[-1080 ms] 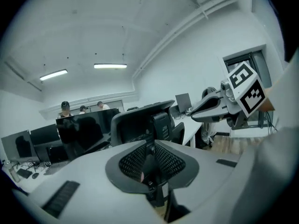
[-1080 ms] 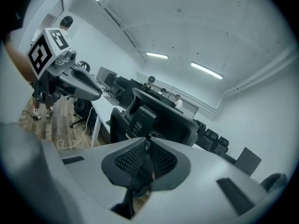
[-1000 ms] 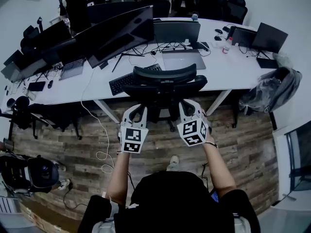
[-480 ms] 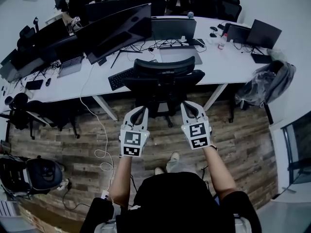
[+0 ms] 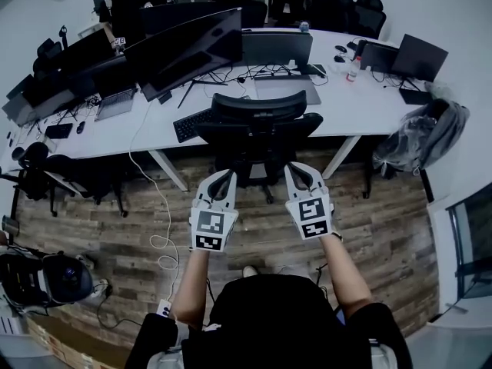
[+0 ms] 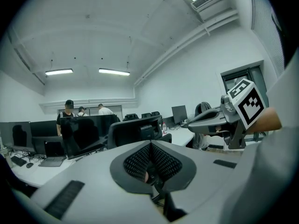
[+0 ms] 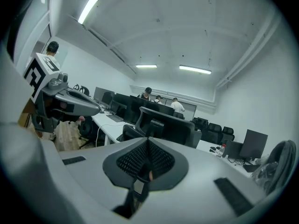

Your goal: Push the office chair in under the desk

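Desk [image 5: 361,106] now covers slightly more of office chair [image 5: 257,125].

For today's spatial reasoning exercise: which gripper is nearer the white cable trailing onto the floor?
Left. The left gripper is just right of the white cable; the right gripper is farther right, beyond it.

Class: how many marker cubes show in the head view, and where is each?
2: one on the left gripper, one on the right gripper, both by the office chair. None seem hidden.
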A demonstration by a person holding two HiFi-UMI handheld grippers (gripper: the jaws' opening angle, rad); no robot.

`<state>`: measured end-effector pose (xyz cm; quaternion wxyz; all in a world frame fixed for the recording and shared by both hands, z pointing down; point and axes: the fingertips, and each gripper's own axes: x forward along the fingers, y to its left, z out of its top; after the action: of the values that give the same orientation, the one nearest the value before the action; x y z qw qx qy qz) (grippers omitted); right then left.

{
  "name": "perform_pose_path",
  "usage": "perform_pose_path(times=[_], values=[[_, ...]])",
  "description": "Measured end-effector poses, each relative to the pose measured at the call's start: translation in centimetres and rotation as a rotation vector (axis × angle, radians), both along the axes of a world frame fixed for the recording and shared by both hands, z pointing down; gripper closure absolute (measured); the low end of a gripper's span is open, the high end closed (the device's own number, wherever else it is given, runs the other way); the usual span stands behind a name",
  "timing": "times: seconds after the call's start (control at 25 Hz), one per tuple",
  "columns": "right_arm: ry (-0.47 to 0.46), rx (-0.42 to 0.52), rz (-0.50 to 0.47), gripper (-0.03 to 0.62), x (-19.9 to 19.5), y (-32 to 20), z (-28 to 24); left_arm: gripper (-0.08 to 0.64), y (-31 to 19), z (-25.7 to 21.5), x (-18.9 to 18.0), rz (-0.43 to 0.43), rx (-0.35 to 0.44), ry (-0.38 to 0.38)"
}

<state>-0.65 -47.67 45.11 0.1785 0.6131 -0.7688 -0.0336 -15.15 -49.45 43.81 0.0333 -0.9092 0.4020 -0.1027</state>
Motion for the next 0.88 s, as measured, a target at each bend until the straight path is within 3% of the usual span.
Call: perform_pose_path(times=[0.52,0.88], values=[[-0.069,0.026,-0.024,0.568,3.3,1.0,-1.6,0.544,1.8,-1.8,3.5,-0.028,0.036,-0.035],[-0.136,0.031,-0.037,0.569,4.7,2.1,-1.8,0.544,2.3,-1.7,4.6,-0.045,0.028,-0.01]])
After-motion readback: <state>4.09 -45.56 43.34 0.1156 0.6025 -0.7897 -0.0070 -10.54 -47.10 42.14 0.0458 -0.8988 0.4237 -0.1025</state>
